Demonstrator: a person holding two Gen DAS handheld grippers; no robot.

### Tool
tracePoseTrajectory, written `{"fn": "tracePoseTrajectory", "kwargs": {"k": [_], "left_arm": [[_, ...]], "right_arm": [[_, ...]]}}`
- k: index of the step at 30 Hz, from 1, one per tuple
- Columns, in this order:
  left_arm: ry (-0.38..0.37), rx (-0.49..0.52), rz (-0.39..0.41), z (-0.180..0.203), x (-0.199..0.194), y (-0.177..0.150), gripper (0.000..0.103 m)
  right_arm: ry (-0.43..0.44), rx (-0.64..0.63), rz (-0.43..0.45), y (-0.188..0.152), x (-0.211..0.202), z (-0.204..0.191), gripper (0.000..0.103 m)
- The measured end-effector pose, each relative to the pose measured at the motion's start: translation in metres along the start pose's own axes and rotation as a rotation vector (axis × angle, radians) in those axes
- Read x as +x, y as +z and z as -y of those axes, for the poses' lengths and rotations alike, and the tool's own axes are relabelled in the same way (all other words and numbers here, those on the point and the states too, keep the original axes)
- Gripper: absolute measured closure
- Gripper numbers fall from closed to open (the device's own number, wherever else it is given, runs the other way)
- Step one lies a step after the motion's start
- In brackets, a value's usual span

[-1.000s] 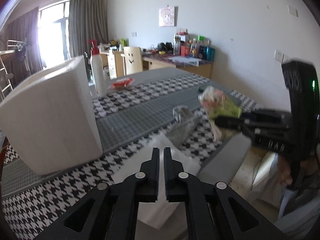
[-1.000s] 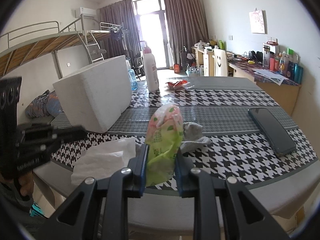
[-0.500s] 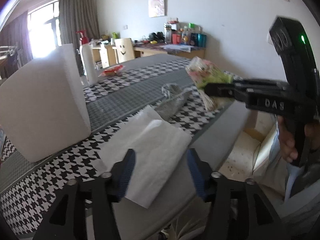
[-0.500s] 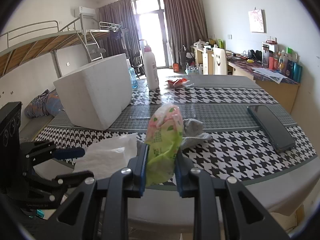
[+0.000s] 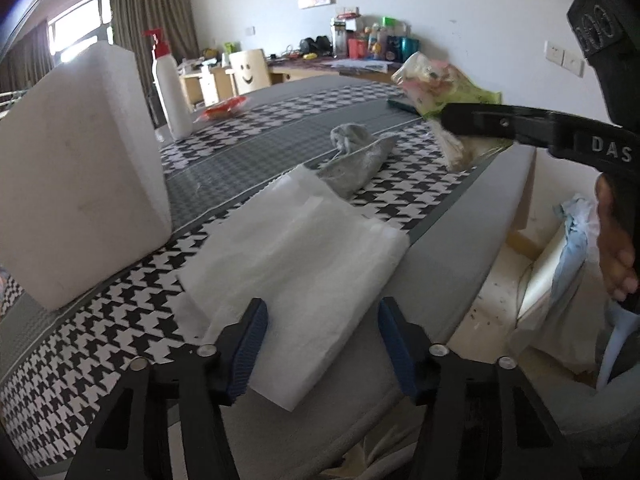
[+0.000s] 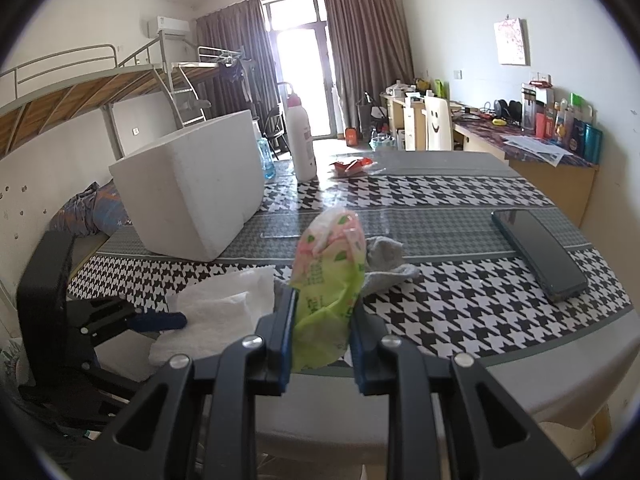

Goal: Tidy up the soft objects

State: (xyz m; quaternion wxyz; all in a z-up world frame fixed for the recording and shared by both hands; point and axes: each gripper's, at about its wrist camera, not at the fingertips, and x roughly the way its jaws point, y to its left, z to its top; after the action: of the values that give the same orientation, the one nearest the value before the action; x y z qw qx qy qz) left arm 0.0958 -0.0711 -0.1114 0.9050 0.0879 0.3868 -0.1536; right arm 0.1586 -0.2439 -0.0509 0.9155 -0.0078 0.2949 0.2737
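My left gripper [image 5: 322, 344] is open, its blue-padded jaws standing either side of the near end of a folded white cloth [image 5: 296, 268] that lies on the table's front edge; the cloth also shows in the right wrist view [image 6: 216, 312]. A grey sock [image 5: 356, 160] lies just beyond it, also in the right wrist view [image 6: 384, 260]. My right gripper [image 6: 322, 340] is shut on a green and pink soft packet [image 6: 328, 276], held above the table edge; the packet also shows in the left wrist view [image 5: 440, 88]. A white foam box [image 6: 192, 204] stands at the left.
The table has a houndstooth cloth [image 6: 440, 300]. A black phone [image 6: 540, 256] lies at the right. A white pump bottle [image 6: 300, 140] and a red wrapper [image 6: 352, 166] are at the far side. A smiley-face chair [image 6: 436, 122] and a cluttered desk stand behind.
My left gripper has gone from shut to open and moved forward over the white cloth. My right gripper still holds the packet, nearly unmoved.
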Motion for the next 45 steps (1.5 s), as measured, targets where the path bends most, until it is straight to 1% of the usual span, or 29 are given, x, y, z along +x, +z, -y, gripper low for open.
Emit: {"fn": "tracePoseTrajectory", "kwargs": {"k": [2,4,5,6,7,9,11,12,16,20,24,29,35,45], "left_arm": [[-0.007,-0.009,-0.004,-0.002,0.001,0.001,0.051],[-0.013,-0.014,-0.004,-0.003,0.001,0.002,0.06],[-0.014,-0.014,-0.005,-0.005,0.002,0.004,0.062],[-0.011,-0.015,-0.007,-0.007,0.003,0.005,0.07],[-0.007,-0.017,-0.009,-0.008,0.004,0.006,0.084],[0.004,-0.043,-0.018,-0.017,0.006,0.009,0.099],[-0.027,-0.098,-0.026,-0.027,0.008,0.011,0.099],[-0.039,-0.098,-0.027,-0.029,0.008,0.013,0.099],[-0.064,-0.121,0.037,-0.037,-0.007,0.024,0.099],[-0.065,-0.121,0.113,-0.04,-0.029,0.04,0.099],[-0.053,-0.104,0.188,-0.037,-0.049,0.057,0.099],[-0.036,-0.111,0.255,-0.038,-0.066,0.074,0.099],[-0.021,-0.123,0.293,-0.04,-0.074,0.084,0.099],[0.007,-0.143,0.351,-0.048,-0.089,0.095,0.099]], "right_arm": [[-0.001,0.0,0.0,0.0,0.0,0.0,0.075],[0.001,0.0,0.0,0.0,0.0,0.0,0.075],[0.0,-0.001,0.0,0.0,0.0,0.0,0.075],[0.0,-0.001,0.0,0.0,0.0,0.0,0.075],[-0.001,0.0,-0.001,0.0,0.0,0.0,0.075],[-0.002,0.001,0.001,0.001,0.0,0.0,0.075],[-0.003,0.003,0.003,0.001,-0.001,0.0,0.075],[-0.004,0.003,0.004,0.001,-0.001,0.0,0.075],[-0.008,0.009,0.007,0.002,-0.001,0.002,0.075],[-0.005,0.006,0.017,0.005,-0.003,0.0,0.075],[0.001,0.0,0.032,0.009,-0.005,-0.003,0.075],[0.008,-0.006,0.059,0.015,-0.009,-0.005,0.075],[0.016,-0.021,0.096,0.024,-0.016,-0.011,0.075],[0.036,-0.045,0.133,0.037,-0.019,-0.018,0.075]]}}
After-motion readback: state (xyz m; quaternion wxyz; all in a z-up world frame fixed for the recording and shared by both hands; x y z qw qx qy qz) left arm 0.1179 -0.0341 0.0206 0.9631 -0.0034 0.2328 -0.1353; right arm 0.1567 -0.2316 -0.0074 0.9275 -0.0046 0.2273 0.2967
